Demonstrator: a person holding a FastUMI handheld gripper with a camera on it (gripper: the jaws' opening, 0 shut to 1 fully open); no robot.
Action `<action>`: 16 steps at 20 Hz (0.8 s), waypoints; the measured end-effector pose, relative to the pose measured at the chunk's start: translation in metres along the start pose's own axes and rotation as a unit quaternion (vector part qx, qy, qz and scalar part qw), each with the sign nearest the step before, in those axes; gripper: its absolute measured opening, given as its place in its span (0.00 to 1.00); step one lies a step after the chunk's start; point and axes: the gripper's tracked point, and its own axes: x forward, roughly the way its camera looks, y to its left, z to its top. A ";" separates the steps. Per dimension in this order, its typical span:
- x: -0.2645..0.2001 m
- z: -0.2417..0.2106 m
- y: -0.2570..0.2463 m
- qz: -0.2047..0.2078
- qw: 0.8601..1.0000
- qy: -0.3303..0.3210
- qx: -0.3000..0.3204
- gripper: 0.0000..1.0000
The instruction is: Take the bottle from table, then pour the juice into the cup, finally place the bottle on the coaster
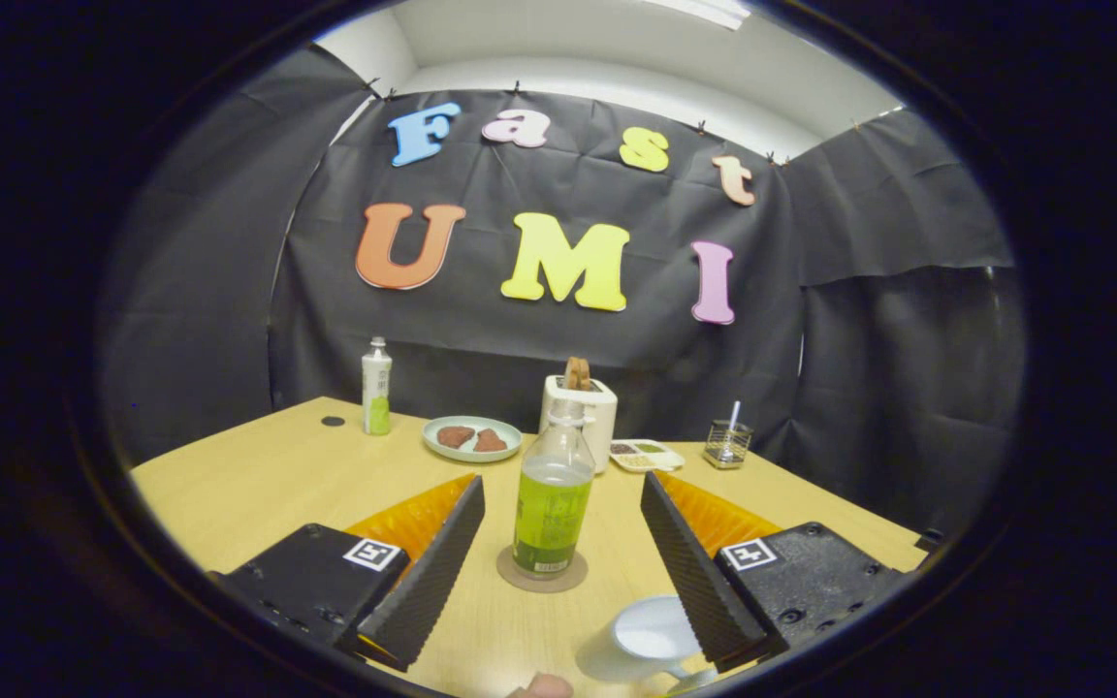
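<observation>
1 bottle (553,496) upright on 1 coaster (542,576), claw (558,506) open around it, 1 cup (644,640)

Was a staged recording booth: black cloth walls (539,368) clipped up around a wooden table (258,485) set with toaster (580,412) and plate (472,438).
</observation>
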 end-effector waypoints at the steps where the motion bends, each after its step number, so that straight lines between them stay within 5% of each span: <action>1: -0.008 -0.004 -0.002 0.001 1.000 0.003 0.003 1.00; 10: -0.100 -0.011 -0.005 0.055 0.998 0.017 0.037 1.00; 16: -0.125 -0.015 -0.015 0.037 0.999 0.031 0.017 1.00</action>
